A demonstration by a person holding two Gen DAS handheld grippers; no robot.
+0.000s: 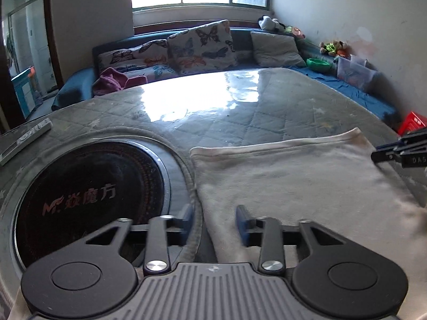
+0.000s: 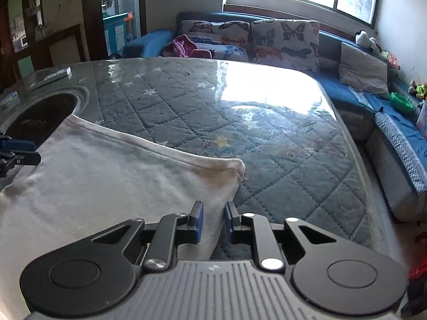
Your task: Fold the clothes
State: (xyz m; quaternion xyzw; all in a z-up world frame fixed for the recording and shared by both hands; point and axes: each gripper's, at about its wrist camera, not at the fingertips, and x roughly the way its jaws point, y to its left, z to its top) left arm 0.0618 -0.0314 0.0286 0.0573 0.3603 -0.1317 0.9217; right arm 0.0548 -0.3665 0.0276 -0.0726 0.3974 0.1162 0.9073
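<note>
One grey cloth, two grippers

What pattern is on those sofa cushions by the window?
Butterflies, in dark, orange and blue on a white ground: cushions, clearest in the right wrist view.

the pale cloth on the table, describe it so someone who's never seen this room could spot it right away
Start at the big table with the grey quilted star cover under clear plastic. Beside its round black burner lies the cloth, spread flat between the left gripper and right gripper. It is the only plain off-white fabric there, with a stitched hem along its far edge.
</note>
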